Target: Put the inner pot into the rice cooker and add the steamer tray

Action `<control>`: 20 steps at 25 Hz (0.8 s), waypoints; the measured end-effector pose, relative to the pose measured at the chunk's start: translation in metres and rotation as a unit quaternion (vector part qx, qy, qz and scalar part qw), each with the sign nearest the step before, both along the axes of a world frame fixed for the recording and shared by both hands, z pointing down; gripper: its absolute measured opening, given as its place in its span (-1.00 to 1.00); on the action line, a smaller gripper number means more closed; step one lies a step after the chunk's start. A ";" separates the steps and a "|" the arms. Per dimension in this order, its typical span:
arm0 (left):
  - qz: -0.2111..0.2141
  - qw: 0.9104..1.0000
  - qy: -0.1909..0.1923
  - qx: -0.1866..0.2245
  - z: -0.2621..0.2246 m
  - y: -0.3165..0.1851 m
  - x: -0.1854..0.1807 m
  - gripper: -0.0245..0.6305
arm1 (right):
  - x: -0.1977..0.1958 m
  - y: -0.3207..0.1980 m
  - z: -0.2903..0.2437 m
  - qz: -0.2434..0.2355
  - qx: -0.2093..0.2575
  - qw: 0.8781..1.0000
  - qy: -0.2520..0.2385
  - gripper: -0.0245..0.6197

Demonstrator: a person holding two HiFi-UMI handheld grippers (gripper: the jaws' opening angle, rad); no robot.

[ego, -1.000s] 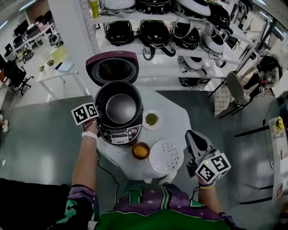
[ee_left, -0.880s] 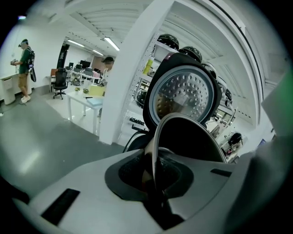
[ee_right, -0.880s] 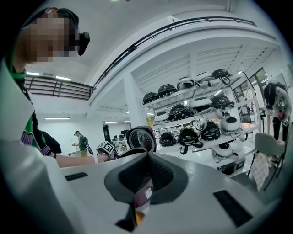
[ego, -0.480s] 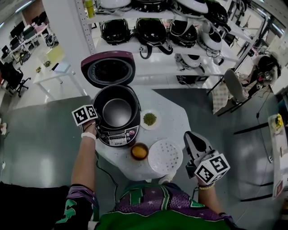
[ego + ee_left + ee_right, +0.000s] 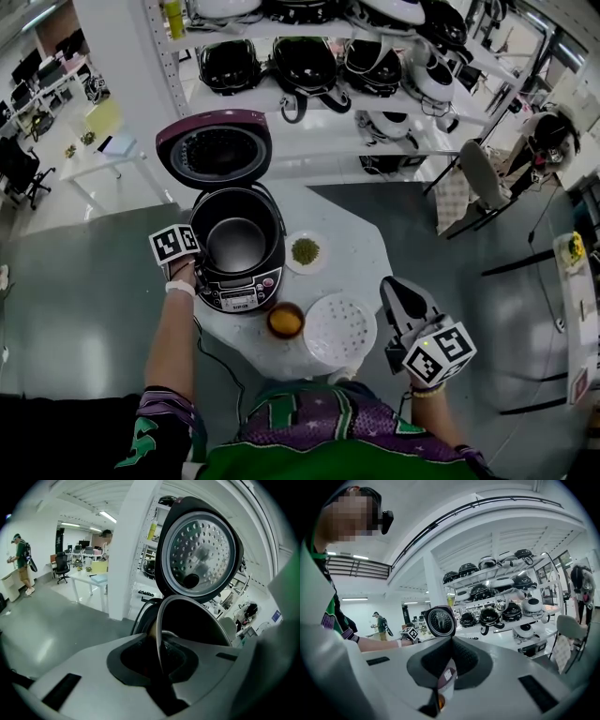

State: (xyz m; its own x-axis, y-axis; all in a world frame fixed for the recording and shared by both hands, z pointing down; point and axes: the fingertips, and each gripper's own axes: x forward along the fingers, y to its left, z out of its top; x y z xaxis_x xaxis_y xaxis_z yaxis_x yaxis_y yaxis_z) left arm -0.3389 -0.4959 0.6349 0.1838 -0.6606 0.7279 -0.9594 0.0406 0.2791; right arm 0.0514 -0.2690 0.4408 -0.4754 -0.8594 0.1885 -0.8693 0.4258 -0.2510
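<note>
Just one inner pot [image 5: 235, 244], one tray [image 5: 340, 329]

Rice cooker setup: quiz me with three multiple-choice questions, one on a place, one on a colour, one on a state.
1. Where is the steamer tray? A) on the table beside the orange bowl B) inside the cooker C) on a shelf
2. What colour is the lid outside? A) white B) maroon C) green
3. The left gripper is: A) open B) shut, empty C) shut on the rim of the inner pot
A, the tray lies flat on the tabletop; B, the raised lid's edge is maroon; C, the rim runs between its jaws.
</note>
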 end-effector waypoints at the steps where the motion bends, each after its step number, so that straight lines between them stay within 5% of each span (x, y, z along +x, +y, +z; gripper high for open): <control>1: 0.003 1.000 -0.003 -0.003 0.001 0.000 0.000 -0.75 | 0.000 0.000 0.000 0.001 -0.001 1.000 0.000 -0.90; 11: 0.045 0.995 -0.086 -0.009 -0.001 -0.003 0.002 -0.78 | 0.002 -0.001 -0.004 0.009 0.003 1.000 0.007 -0.90; 20: 0.030 0.998 -0.053 -0.001 -0.004 0.006 -0.003 -0.77 | 0.007 0.014 -0.009 0.020 0.009 1.000 0.006 -0.90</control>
